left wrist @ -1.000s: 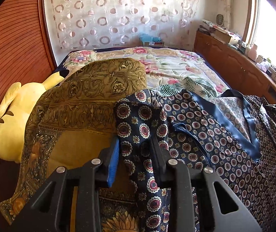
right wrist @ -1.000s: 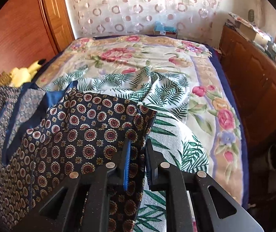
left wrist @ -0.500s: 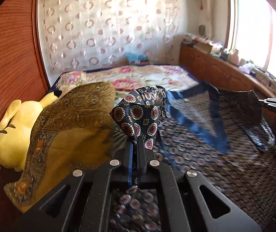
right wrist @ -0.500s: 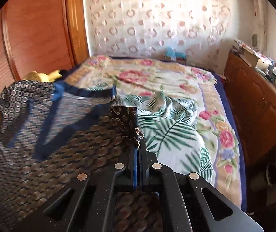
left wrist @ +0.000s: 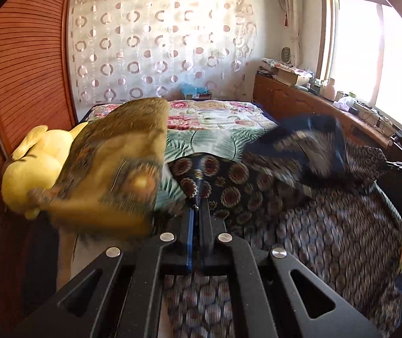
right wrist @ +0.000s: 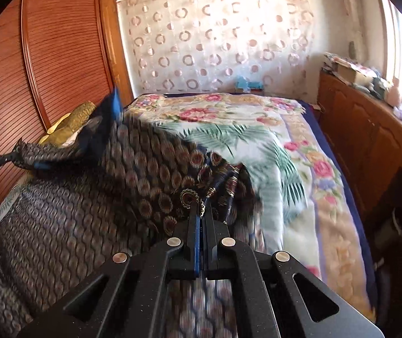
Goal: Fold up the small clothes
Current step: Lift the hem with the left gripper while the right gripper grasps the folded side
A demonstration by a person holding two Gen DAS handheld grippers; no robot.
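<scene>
Draping silky medallion-print garment [left wrist: 299,219] between clamped grippers

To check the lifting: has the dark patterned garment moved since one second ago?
Yes. The dark patterned garment, then flat on the bed, is now lifted and pulled back from the dotted curtain.

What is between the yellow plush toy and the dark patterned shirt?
The gold-brown patterned cloth hangs between the yellow plush toy and the dark patterned shirt, best seen in the left wrist view.
</scene>
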